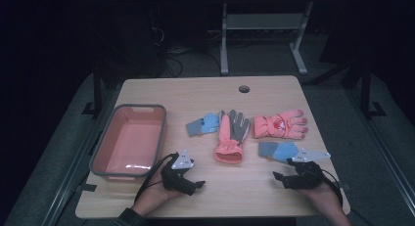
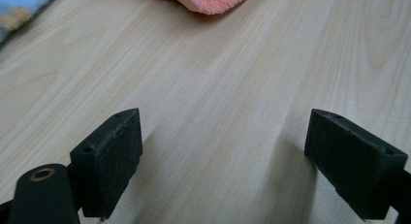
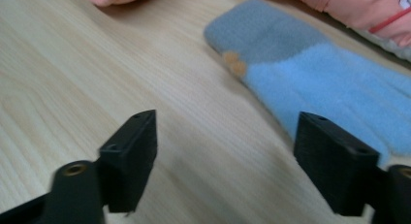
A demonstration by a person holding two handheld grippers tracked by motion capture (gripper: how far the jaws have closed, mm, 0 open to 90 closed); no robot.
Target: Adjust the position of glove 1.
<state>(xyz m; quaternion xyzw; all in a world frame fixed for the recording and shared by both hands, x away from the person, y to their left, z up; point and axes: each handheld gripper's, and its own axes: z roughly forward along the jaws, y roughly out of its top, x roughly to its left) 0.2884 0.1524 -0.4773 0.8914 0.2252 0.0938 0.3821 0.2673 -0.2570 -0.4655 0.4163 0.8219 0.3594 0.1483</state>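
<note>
From where I stand, no writing, brand or number can be read anywhere. The pink ski glove [image 1: 280,124] near the desk's right edge bears a small round badge, too blurred to make out.

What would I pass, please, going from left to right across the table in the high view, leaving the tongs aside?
Pink tub → small blue glove → orange and grey glove → pink ski glove. The blue glove nearer the person overlaps that last stretch, so I leave it out.
</note>
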